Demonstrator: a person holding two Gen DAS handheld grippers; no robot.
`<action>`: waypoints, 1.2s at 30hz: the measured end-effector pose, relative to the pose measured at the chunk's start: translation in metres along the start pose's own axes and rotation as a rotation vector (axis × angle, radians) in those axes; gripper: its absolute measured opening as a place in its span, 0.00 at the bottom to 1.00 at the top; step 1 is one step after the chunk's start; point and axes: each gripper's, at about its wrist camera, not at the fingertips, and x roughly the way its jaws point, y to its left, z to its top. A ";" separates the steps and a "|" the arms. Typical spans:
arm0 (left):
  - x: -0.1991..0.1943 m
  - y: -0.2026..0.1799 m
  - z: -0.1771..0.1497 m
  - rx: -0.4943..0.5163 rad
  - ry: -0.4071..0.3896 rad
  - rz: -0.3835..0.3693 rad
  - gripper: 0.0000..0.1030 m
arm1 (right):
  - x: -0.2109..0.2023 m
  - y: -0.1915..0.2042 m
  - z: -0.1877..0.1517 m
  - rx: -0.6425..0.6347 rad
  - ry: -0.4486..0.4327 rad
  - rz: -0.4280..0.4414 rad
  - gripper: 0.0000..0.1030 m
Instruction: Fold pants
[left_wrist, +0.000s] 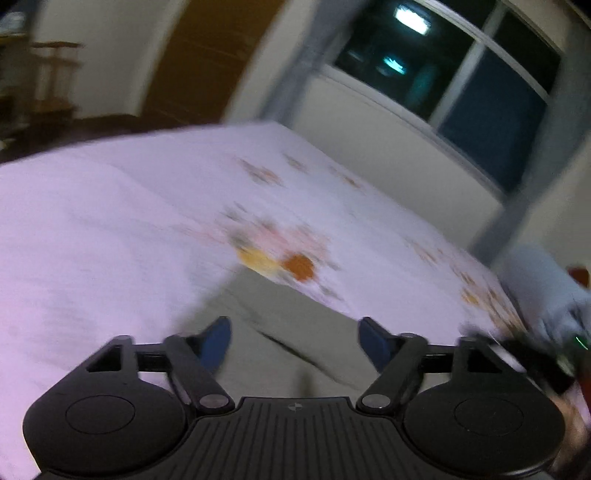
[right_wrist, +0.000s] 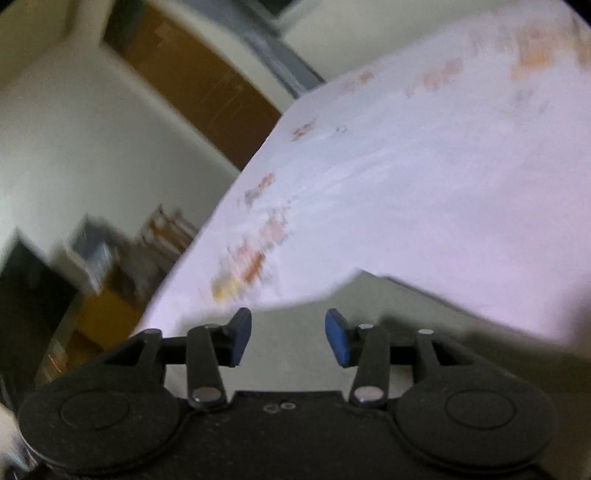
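Cream walls and a brown door (left_wrist: 199, 62) framed the room in both views, each blurred by motion. A bed (left_wrist: 110, 229) under a pale sheet with orange and pink flower prints filled the middle ground, and the pants (left_wrist: 291, 332), a beige-grey cloth, lay flat on its near part, directly beyond the fingertips in both views.

Left wrist view only: a dark window (left_wrist: 458, 74) with white bars on the far right wall, reflecting ceiling light, and at the right edge a smeared pale shape that could not be identified. The left hand-held gripper (left_wrist: 294, 345) stood with its blue pads wide apart, nothing between them, above the pants.

Right wrist view only: a cluttered corner at far left with a yellow box (right_wrist: 107, 314) and what looked like wooden furniture, too blurred to name. The right hand-held gripper (right_wrist: 288, 338) had its pads parted more narrowly, nothing clamped, the pants showing through the gap.

The edges of the pants were hard to trace; the near portion was hidden behind the gripper bodies, and whether the cloth was folded could not be told.
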 end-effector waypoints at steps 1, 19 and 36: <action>0.014 -0.002 -0.005 0.023 0.027 0.016 0.79 | 0.018 -0.011 0.003 0.063 -0.005 0.005 0.41; 0.019 0.034 -0.038 0.092 0.099 0.253 0.84 | -0.116 -0.048 -0.151 0.253 -0.073 -0.101 0.30; 0.007 -0.158 -0.108 0.423 0.085 -0.019 0.87 | -0.193 -0.086 -0.128 0.329 -0.385 -0.172 0.83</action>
